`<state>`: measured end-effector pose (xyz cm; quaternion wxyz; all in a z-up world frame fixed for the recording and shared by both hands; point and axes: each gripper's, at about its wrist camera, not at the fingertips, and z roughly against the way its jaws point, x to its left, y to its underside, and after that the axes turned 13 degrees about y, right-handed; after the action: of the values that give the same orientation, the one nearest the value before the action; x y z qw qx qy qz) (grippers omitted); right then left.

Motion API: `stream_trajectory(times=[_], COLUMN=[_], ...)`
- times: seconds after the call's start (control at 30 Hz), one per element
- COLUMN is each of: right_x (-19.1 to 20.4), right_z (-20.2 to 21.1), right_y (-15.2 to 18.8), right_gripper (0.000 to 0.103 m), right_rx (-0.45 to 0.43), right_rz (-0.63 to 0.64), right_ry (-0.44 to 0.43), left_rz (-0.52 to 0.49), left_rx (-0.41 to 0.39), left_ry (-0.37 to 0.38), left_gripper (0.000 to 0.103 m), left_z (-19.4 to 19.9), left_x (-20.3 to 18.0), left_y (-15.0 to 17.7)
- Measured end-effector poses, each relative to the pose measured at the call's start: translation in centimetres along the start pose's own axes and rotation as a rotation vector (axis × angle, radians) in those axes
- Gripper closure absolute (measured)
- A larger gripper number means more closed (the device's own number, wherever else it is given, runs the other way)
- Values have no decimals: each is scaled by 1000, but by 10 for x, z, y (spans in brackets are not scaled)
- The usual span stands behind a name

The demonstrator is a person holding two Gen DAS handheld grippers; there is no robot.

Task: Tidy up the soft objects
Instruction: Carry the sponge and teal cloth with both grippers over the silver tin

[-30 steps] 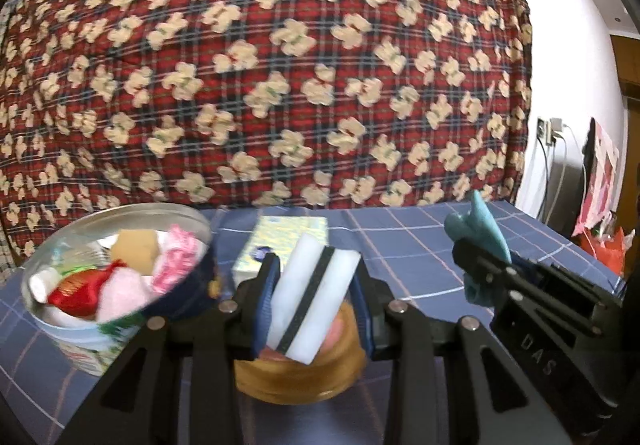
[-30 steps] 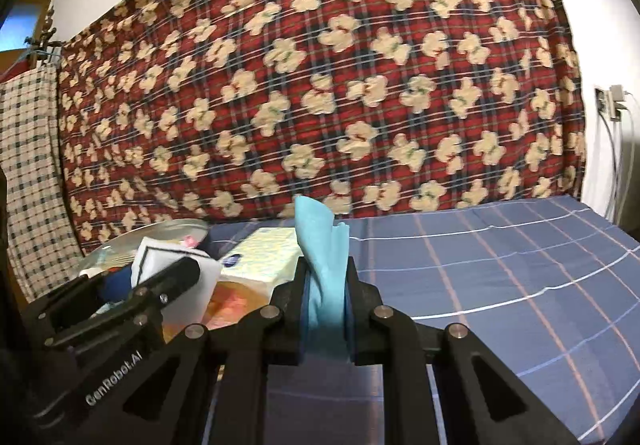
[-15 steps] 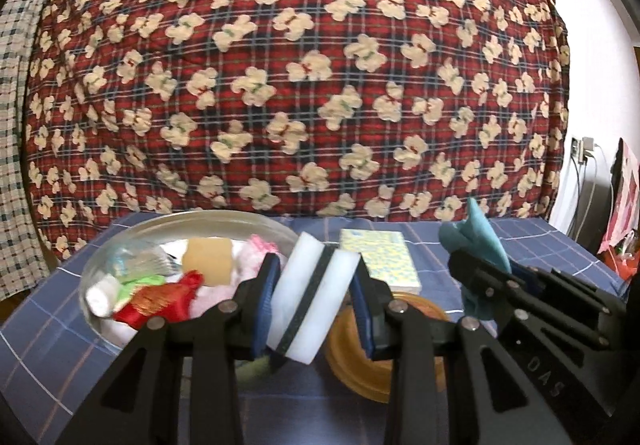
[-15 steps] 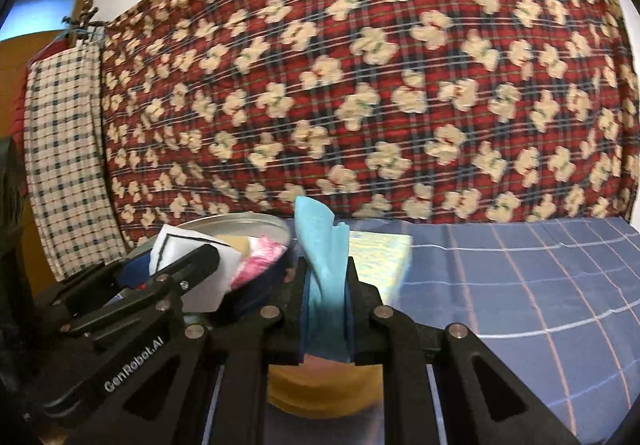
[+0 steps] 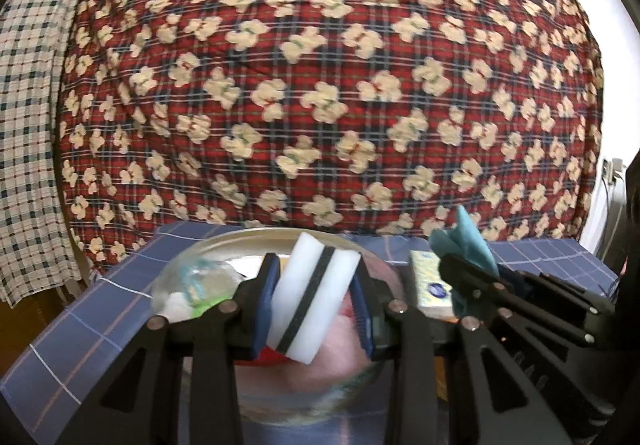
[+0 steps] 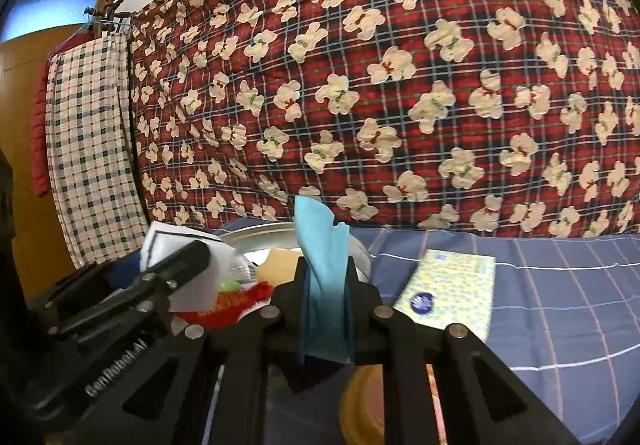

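Left gripper (image 5: 316, 309): clamped on a white sponge with a black middle layer (image 5: 314, 301), held tilted above the metal bowl (image 5: 168, 277) of soft items. Right gripper (image 6: 326, 309): closed tight on a folded blue cloth (image 6: 320, 245), upright, just beside the bowl. Yellow patterned packet (image 6: 452, 293): flat on the blue checked tablecloth (image 6: 560, 285), right of the bowl.

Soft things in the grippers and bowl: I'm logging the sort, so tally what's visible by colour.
White: 2, sponge, roll
Teal: 1, cloth
Red: 1, plush
Tan: 1, sponge
Pink: 1, fluff
Total: 6
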<state>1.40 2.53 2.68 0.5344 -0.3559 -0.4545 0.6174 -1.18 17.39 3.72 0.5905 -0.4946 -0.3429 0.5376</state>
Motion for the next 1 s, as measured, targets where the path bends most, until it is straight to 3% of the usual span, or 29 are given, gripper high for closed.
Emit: stream_trajectory(times=[0.4,0.63,0.8,1.0], right_x=[29,36,37,38], right_z=[-68,-118,-145,-164], right_y=[-37,-38,-33,-28], right_gripper=[87,87,87,87], right_rx=[89,228,327,410], right_rz=[-34,-72,-87,-95], right_ry=[-32,-15,-2,-3], left_rz=[58,92,117,129], left_rx=[19,143,241,305], left_ry=[-89,-106,-119,-162], left_gripper=[69,69,69,69], left_z=[-29,-72,-98,-112], left_x=[62,81,88,95], left_y=[-38,-50,-41,-33])
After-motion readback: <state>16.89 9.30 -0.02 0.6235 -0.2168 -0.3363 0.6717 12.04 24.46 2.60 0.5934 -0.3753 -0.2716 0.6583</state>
